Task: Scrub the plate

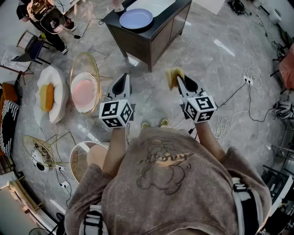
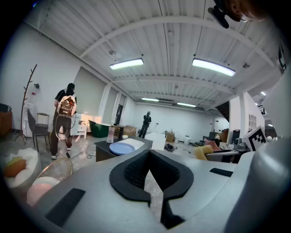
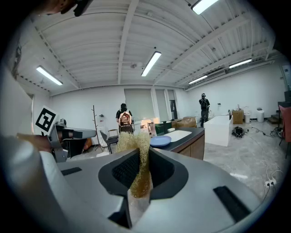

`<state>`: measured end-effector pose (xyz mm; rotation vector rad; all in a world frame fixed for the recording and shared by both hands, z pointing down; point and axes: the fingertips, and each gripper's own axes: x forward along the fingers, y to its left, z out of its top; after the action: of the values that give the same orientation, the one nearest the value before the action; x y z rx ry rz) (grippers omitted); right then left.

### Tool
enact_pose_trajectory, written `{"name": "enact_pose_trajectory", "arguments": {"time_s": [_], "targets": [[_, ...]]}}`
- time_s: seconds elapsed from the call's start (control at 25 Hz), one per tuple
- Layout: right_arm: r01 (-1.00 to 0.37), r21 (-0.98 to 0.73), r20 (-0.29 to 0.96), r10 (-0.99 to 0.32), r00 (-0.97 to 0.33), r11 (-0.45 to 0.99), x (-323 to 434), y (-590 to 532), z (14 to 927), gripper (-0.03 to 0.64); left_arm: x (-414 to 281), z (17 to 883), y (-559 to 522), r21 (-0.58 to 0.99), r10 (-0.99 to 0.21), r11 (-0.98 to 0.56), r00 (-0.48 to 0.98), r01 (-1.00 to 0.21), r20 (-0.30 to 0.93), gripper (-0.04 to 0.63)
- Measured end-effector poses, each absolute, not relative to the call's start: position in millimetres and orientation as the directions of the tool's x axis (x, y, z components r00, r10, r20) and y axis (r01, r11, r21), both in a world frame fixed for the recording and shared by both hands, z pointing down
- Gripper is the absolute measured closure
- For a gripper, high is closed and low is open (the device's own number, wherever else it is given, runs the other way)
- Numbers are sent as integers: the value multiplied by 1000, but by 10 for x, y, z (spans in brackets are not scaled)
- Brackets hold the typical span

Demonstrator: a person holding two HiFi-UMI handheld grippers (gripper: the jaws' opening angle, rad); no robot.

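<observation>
A pale blue plate (image 1: pixel 136 19) lies on a dark cabinet (image 1: pixel 138 39) across the floor, well ahead of both grippers; it also shows as the plate (image 2: pixel 122 148) in the left gripper view and the plate (image 3: pixel 160 141) in the right gripper view. My right gripper (image 1: pixel 176 79) is shut on a yellow-brown scrub pad (image 1: pixel 173 76), and that pad (image 3: pixel 139 166) stands pinched between the jaws. My left gripper (image 1: pixel 122 84) is shut with nothing in it, its jaws meeting at the tips (image 2: pixel 148 160).
A white sink basin (image 1: pixel 152 6) sits beside the plate on the cabinet. Wire-frame chairs with cushions (image 1: pixel 84 89) stand at the left, cables and a power strip (image 1: pixel 249 81) lie on the floor at the right. A person with a backpack (image 2: pixel 65 119) stands far left.
</observation>
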<state>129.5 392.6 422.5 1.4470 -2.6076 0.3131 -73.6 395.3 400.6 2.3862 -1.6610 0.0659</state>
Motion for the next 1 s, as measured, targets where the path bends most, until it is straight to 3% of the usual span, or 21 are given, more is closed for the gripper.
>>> {"name": "enact_pose_trajectory", "arguments": {"time_s": [0.64, 1.0], "targets": [[-799, -147, 223, -768, -601, 583, 1492, 3589, 4493, 566, -415, 4174, 3679, 142, -941, -278, 299, -950, 157, 578], [-791, -176, 228, -758, -612, 586, 1324, 2910, 4589, 566, -639, 4188, 2952, 147, -948, -268, 288, -952, 137, 578]]}}
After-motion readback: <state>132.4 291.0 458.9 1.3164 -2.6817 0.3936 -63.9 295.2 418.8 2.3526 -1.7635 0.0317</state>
